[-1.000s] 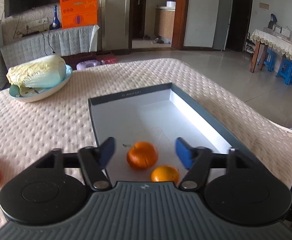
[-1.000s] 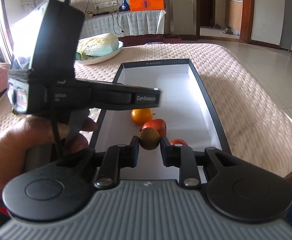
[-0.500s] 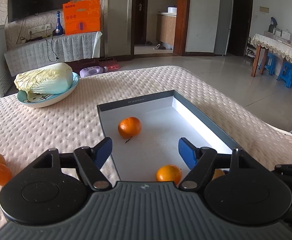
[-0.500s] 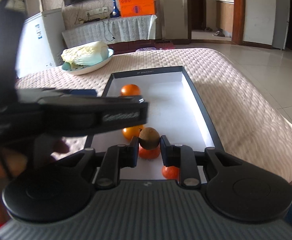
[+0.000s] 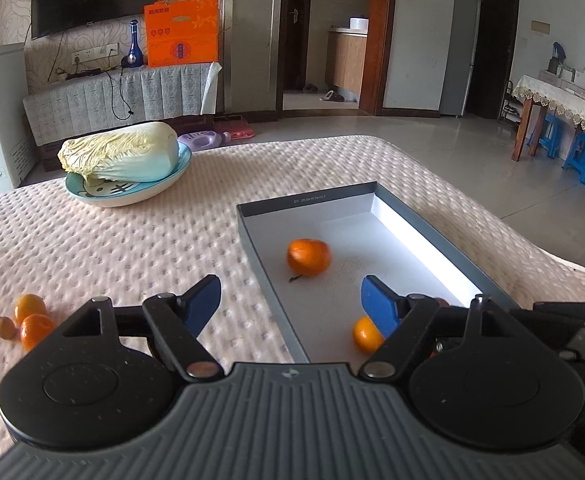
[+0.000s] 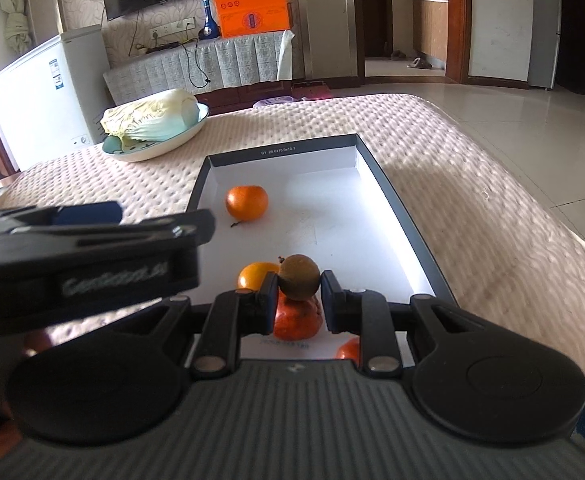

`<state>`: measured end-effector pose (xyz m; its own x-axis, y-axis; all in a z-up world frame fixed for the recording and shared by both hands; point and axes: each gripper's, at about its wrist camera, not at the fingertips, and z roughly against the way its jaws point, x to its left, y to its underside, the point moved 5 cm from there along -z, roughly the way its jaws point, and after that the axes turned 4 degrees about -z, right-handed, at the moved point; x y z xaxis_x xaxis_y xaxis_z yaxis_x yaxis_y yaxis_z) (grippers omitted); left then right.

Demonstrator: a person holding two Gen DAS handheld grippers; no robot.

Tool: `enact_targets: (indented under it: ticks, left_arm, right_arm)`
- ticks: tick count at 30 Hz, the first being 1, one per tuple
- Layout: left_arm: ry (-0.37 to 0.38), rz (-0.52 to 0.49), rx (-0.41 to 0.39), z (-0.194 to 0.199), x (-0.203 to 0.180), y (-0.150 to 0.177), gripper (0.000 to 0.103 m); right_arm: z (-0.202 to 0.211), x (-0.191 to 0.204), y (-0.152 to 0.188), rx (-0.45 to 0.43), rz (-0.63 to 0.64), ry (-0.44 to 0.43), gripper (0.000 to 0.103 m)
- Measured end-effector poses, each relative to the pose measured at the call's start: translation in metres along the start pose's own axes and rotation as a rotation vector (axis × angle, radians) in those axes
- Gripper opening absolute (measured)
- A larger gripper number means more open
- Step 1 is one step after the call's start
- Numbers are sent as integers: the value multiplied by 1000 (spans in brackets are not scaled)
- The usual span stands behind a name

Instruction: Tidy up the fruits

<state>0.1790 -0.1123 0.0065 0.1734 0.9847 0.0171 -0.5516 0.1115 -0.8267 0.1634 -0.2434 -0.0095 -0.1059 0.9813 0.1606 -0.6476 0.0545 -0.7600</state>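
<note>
Fruits are split between the box [image 6: 392,216] and the quilted surface [image 5: 104,248]. In the box we see an orange [image 6: 247,202] toward the far end, and at the near end a second orange [image 6: 254,276], a red-orange fruit [image 6: 296,322] and another partly hidden one [image 6: 350,352]. Three small fruits [image 5: 28,318] remain on the surface, well to the left of the box.

Our right gripper [image 6: 297,300] is clamped on a small brown fruit [image 6: 298,277], above the near end of the box, as it was a second ago. Our left gripper [image 5: 288,300] holds nothing; its jaws have just been opening wider. A second ago it straddled the far orange; now it has drawn back and leftward over the box's left wall, and the orange lies clear ahead of it. A cabbage [image 5: 120,156] rests in a bowl [image 5: 132,196] beyond.
</note>
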Motion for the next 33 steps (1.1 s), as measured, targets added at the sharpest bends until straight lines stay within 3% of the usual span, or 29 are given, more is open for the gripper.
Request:
enact_targets:
  ticks: [7, 17, 21, 28, 33]
  left_arm:
    - [1, 90, 0, 20, 23, 4, 82]
    - [-81, 82, -11, 90, 48, 23, 81]
    - [-112, 113, -8, 111, 61, 35, 82]
    - [-167, 136, 8, 115, 88, 47, 82]
    - [-182, 149, 16, 111, 105, 55, 82]
  right_arm:
    - [-2, 5, -6, -36, -14, 13, 26]
    - [-4, 8, -9, -37, -77, 16, 27]
    - [2, 12, -10, -63, -94, 11, 38]
    - [16, 21, -15, -140, -131, 16, 38]
    - [23, 46, -16, -186, -70, -22, 38]
